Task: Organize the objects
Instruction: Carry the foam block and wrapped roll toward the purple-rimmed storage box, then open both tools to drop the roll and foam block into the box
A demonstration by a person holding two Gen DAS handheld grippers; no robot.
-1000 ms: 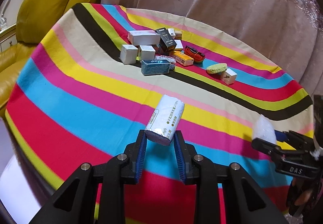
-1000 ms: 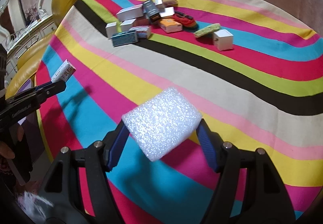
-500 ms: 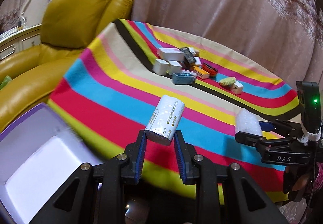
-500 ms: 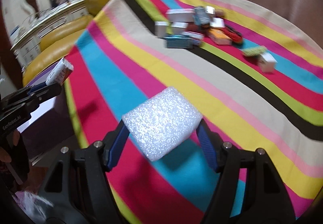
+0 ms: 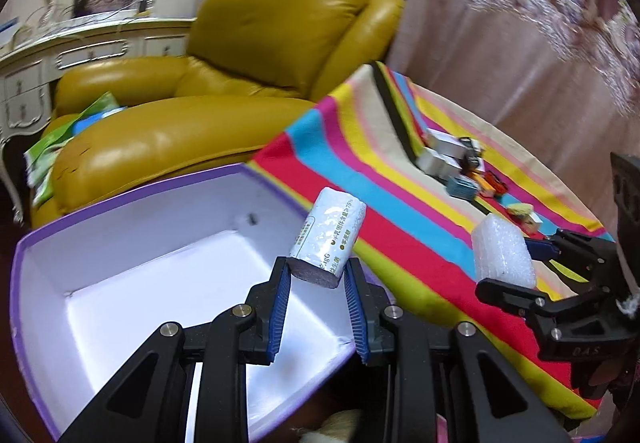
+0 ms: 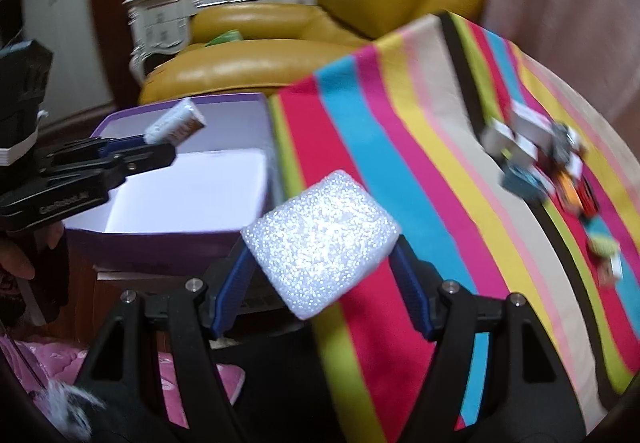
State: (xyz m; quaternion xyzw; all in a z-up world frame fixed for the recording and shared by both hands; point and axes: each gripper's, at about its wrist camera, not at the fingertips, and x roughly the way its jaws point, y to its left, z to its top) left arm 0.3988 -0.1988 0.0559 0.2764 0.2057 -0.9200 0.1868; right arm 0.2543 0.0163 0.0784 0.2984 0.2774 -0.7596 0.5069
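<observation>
My left gripper (image 5: pixel 316 275) is shut on a small white packet with green print (image 5: pixel 328 235), held over the right side of an open purple box with a white inside (image 5: pixel 120 275). My right gripper (image 6: pixel 320 271) is shut on a white foam block (image 6: pixel 320 239), held over the left edge of the striped tablecloth (image 6: pixel 400 163), just right of the purple box (image 6: pixel 192 195). The left gripper and its packet (image 6: pixel 176 123) show in the right wrist view over the box. The foam block (image 5: pixel 502 253) shows in the left wrist view.
A cluster of small boxes and items (image 5: pixel 460 167) lies far out on the striped table; it also shows in the right wrist view (image 6: pixel 540 159). A yellow leather armchair (image 5: pixel 240 63) stands behind the box. A white ornate sideboard (image 5: pixel 40 55) is at the far left.
Both grippers have swung left off the table toward the purple box, each still holding its object. The left packet now hangs over the box; the table cluster has slid to the right.
</observation>
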